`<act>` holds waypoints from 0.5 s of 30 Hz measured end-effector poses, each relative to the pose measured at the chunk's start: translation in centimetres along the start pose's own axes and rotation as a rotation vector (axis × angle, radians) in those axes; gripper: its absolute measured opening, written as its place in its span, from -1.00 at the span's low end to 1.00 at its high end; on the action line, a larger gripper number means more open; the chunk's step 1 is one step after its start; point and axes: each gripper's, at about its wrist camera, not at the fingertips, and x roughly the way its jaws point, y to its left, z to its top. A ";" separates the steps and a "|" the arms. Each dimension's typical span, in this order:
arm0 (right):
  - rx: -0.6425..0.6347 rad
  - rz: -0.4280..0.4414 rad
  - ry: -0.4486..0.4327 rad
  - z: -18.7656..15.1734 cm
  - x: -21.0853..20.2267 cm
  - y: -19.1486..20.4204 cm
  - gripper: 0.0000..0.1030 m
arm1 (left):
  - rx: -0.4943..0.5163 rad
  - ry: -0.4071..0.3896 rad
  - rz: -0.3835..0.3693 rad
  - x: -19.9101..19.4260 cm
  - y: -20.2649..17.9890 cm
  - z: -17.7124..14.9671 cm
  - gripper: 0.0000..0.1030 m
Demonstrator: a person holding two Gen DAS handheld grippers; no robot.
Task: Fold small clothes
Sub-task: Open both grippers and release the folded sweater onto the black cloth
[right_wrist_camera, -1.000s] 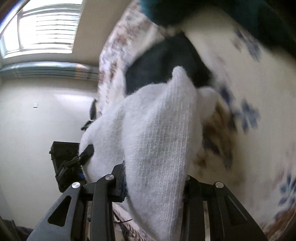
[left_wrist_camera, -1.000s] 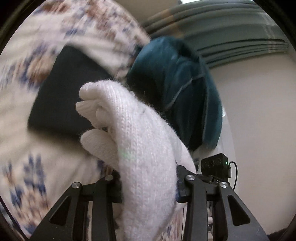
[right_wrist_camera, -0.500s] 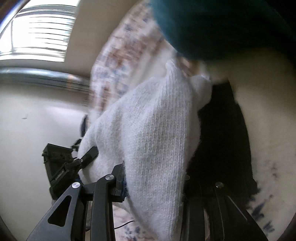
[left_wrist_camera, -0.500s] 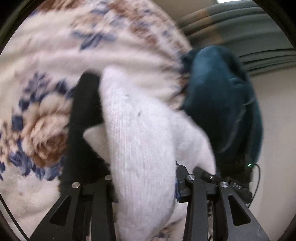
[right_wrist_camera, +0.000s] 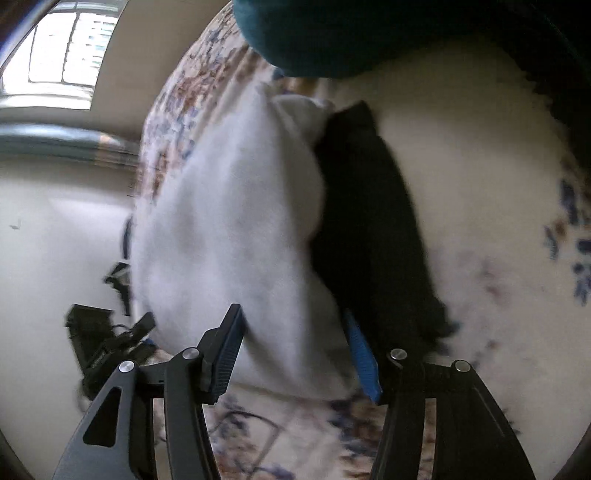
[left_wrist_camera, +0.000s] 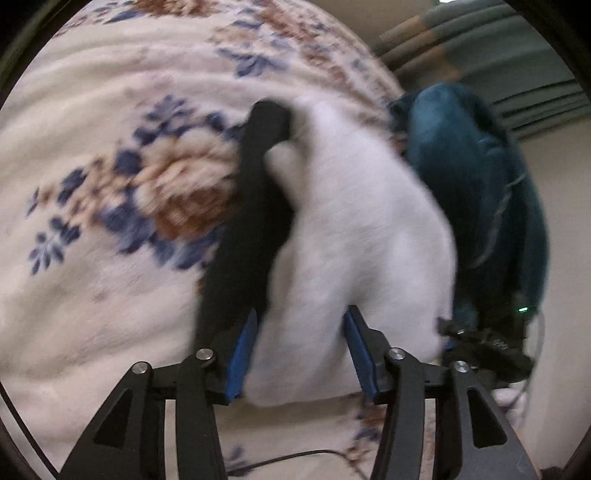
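Note:
A white knitted garment (left_wrist_camera: pixel 354 236) lies on top of a folded black garment (left_wrist_camera: pixel 251 229) on the floral blanket (left_wrist_camera: pixel 92 177). My left gripper (left_wrist_camera: pixel 299 347) is open, its blue pads standing either side of the white cloth's near end. In the right wrist view the white garment (right_wrist_camera: pixel 236 229) rests beside the black garment (right_wrist_camera: pixel 373 221). My right gripper (right_wrist_camera: pixel 295 347) is open too, with the white cloth between its pads. The other gripper shows at the edge of each view (left_wrist_camera: pixel 487 339) (right_wrist_camera: pixel 107 347).
A dark teal garment (left_wrist_camera: pixel 476 177) is heaped just beyond the white one, also at the top of the right wrist view (right_wrist_camera: pixel 351 33). A thin cable (left_wrist_camera: pixel 295 456) lies on the blanket near me. Curtains and a pale wall stand behind.
Both grippers carried the white garment down onto the black one, then opened: the blue pads now stand apart from the cloth. The views are blurred from motion.

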 end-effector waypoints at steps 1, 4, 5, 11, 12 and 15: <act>-0.011 -0.059 -0.011 -0.3 0.2 -0.2 0.11 | 0.012 -0.003 0.038 0.3 0.0 -0.3 -0.05; -0.059 -0.208 -0.044 -0.5 0.6 0.7 0.24 | 0.092 -0.057 0.137 -0.5 -1.9 -0.6 -0.05; -0.089 -0.260 -0.061 -0.8 0.4 1.4 0.27 | 0.141 -0.084 0.203 -1.0 -3.3 -0.9 0.16; -0.309 -0.641 -0.194 -4.2 -1.8 7.9 0.99 | 0.282 -0.178 0.472 -2.9 -8.1 -3.3 0.92; -0.322 -0.674 -0.212 -4.5 -1.9 8.7 0.99 | 0.288 -0.183 0.497 -3.1 -8.5 -3.6 0.92; -0.327 -0.735 -0.258 -6.2 -3.2 10.5 0.99 | 0.294 -0.194 0.560 -4.0 -9.7 -4.6 0.93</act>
